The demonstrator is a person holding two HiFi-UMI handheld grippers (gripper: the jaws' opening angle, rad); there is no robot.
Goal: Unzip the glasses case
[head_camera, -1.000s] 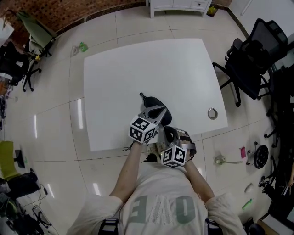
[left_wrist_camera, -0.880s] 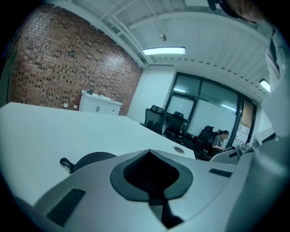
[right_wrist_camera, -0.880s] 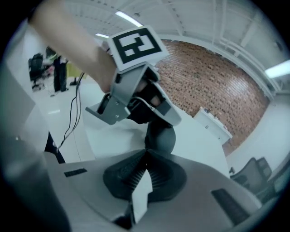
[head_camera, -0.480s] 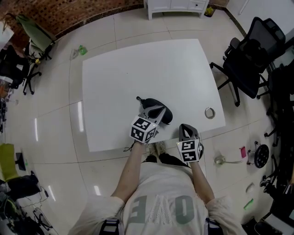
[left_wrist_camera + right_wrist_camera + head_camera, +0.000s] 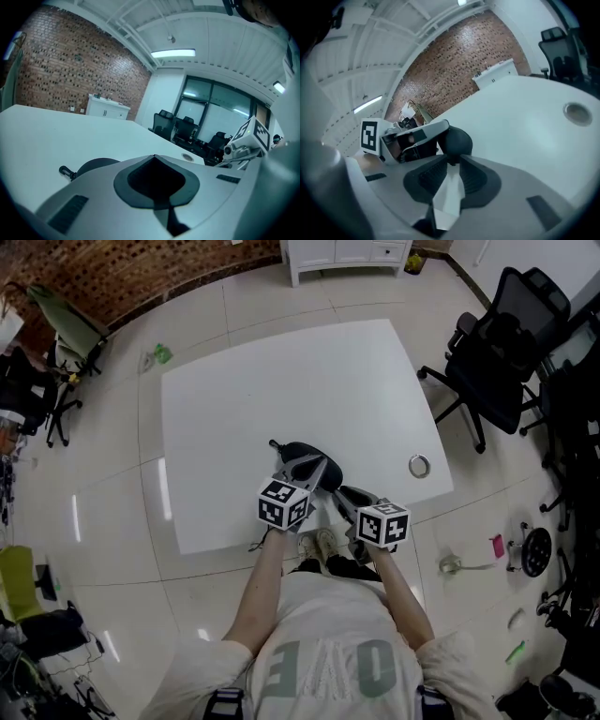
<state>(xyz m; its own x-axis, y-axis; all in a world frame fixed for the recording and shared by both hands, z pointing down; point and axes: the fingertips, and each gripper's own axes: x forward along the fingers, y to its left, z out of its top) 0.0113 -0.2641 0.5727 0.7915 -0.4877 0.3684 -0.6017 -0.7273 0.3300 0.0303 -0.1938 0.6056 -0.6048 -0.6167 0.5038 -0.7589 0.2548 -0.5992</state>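
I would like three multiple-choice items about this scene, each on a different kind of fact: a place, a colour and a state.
1. Where on the table does the glasses case lie?
A) near the edge closest to the person
B) at the far edge
C) at the right corner

2. What colour is the glasses case?
A) white
B) black
C) red

3. How do the jaws of the right claw stand?
A) shut on the case
B) shut on nothing
C) apart

Answers:
1 A: in the head view the case sits just ahead of the person, by the near edge.
2 B: its shell is black against the white top.
3 C: the right gripper view shows white table between the pads.
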